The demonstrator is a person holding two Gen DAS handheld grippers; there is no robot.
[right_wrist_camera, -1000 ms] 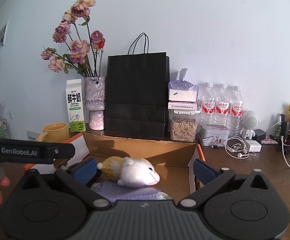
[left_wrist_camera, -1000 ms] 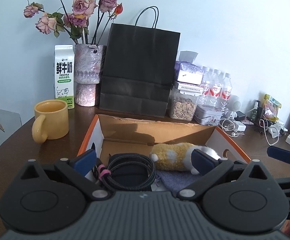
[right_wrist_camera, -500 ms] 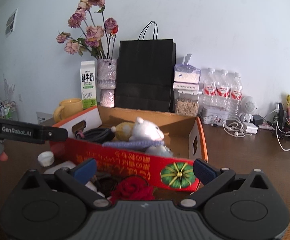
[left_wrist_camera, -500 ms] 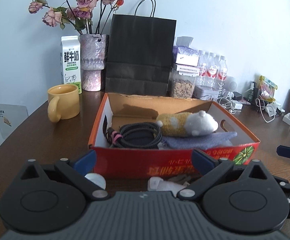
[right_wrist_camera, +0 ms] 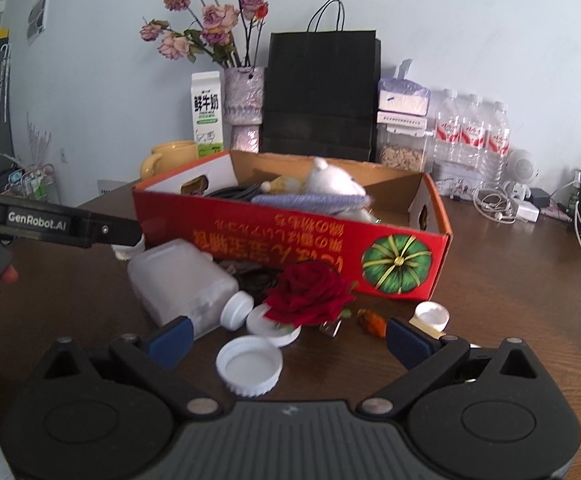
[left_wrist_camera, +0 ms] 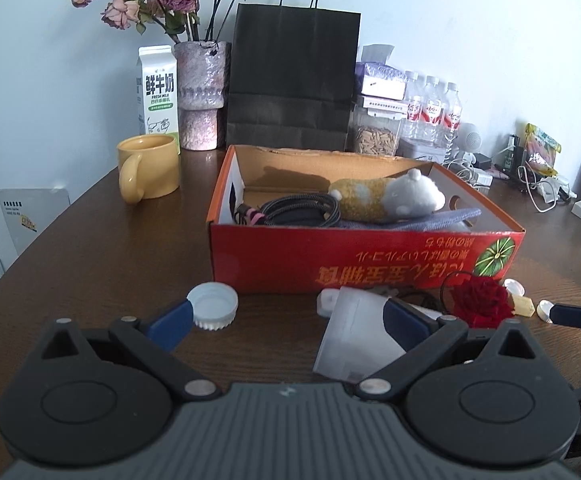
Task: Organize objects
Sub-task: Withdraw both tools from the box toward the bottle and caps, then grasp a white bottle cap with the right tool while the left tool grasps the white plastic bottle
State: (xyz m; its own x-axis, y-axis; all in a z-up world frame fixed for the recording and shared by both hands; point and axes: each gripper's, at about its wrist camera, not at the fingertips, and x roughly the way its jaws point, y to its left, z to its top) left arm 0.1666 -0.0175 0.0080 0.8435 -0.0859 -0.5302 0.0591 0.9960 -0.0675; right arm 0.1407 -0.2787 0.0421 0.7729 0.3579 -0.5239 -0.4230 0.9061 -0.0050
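The translucent white plastic bottle lies on its side just ahead of the spread, empty left gripper, neck pointing towards the red cardboard box; the right gripper, also spread and empty, is farther

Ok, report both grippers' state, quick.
Left gripper: open, holding nothing.
Right gripper: open, holding nothing.

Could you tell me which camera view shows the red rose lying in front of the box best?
The right wrist view: the red rose sits near the middle, unobstructed, petals showing against the red box. The left wrist view catches the same rose toward the right edge, its lower part cut off by the gripper's body.
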